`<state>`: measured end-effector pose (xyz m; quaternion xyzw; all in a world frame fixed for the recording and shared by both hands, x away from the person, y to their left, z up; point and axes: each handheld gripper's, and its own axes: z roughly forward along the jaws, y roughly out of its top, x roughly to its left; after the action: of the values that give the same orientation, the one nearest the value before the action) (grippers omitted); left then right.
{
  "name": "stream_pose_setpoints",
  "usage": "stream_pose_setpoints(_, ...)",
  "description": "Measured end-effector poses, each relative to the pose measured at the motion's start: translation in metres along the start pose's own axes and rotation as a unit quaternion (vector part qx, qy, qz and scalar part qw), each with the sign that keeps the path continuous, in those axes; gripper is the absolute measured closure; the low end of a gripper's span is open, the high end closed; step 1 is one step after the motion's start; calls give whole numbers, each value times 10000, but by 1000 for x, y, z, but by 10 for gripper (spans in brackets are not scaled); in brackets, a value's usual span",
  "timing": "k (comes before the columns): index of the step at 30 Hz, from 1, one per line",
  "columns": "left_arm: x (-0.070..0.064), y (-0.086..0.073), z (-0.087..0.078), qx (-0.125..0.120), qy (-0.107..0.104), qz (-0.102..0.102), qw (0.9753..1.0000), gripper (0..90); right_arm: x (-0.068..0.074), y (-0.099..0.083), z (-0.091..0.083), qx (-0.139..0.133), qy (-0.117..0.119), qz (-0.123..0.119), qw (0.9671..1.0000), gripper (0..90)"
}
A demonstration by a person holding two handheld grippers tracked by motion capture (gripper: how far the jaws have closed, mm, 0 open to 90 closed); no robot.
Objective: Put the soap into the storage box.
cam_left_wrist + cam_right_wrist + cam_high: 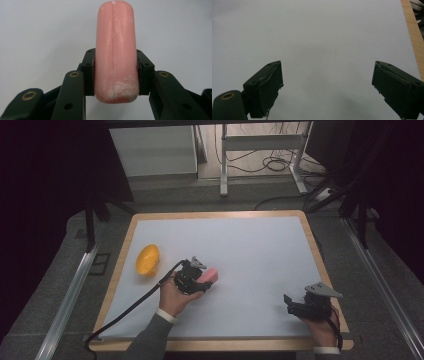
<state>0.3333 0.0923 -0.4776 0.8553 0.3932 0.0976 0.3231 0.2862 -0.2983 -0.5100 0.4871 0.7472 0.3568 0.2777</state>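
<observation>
A pink sausage-shaped piece sits clamped between the two black pads of my left gripper, its rounded far end sticking out past them. From above, the pink sausage shows just beyond the left gripper near the middle-left of the white table mat. A yellow-orange bowl-like piece lies on the mat to the left of that hand. My right gripper rests at the mat's front right; its jaws stand wide apart over bare white surface, holding nothing.
The mat has a wooden rim, seen at the right edge in the right gripper view as wooden rim. A black cable trails from the left gripper to the front left. Table legs and cables lie on the floor beyond.
</observation>
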Motion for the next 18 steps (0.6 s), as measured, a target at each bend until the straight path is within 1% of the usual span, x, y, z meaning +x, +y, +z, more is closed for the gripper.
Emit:
stream_pose_setpoints(9,10,-3,-11,-59,91,-82,9999,604,0,0,0,-24,-13,3,10000,95)
stream_pose_setpoints(18,22,-6,-26,-139,225,-152,9995,604,1,0,1,-1,-21,-26,10000,95)
